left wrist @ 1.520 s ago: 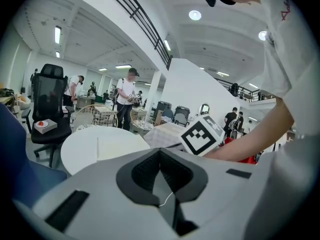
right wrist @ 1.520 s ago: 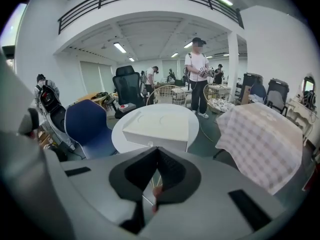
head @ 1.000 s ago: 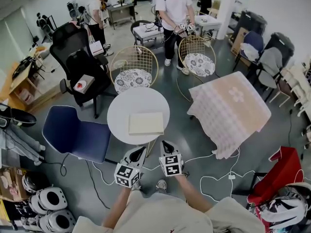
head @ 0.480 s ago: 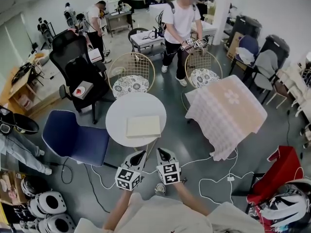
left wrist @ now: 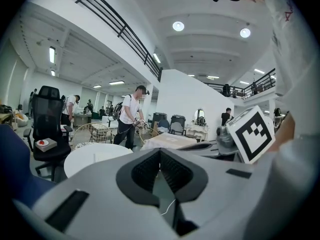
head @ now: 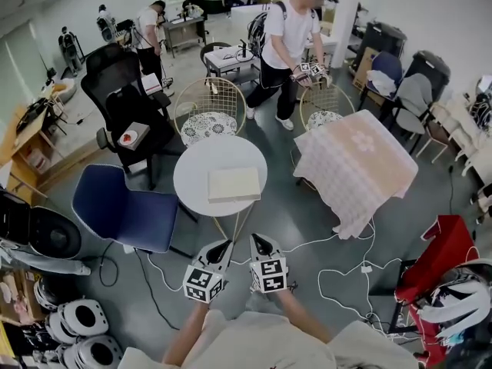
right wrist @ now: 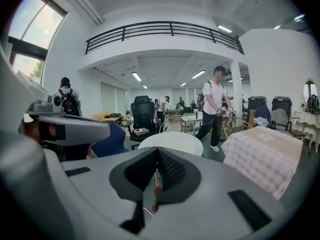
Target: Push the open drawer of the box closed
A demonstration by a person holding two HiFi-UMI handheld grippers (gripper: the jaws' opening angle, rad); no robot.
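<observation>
A flat cream box [head: 234, 184] lies on the round white table [head: 189, 177] in the head view; from above I cannot tell how its drawer stands. Both grippers hover over the floor on my side of the table, apart from it. My left gripper [head: 224, 245] and right gripper [head: 257, 240] sit side by side, both shut with nothing between the jaws. The table top [left wrist: 95, 156] shows beyond the left jaws in the left gripper view, and the table top [right wrist: 170, 141] lies ahead in the right gripper view. The box does not show clearly in either gripper view.
A blue chair [head: 115, 210] stands left of the table, a black office chair [head: 127, 106] and two wire chairs [head: 209, 114] behind it. A cloth-covered table [head: 357, 164] is at the right. Cables [head: 338, 275] trail on the floor. A person in a white shirt [head: 288, 44] walks beyond.
The gap between both grippers and the round table has grown a little. The person in the white shirt has walked to the right behind the wire chairs.
</observation>
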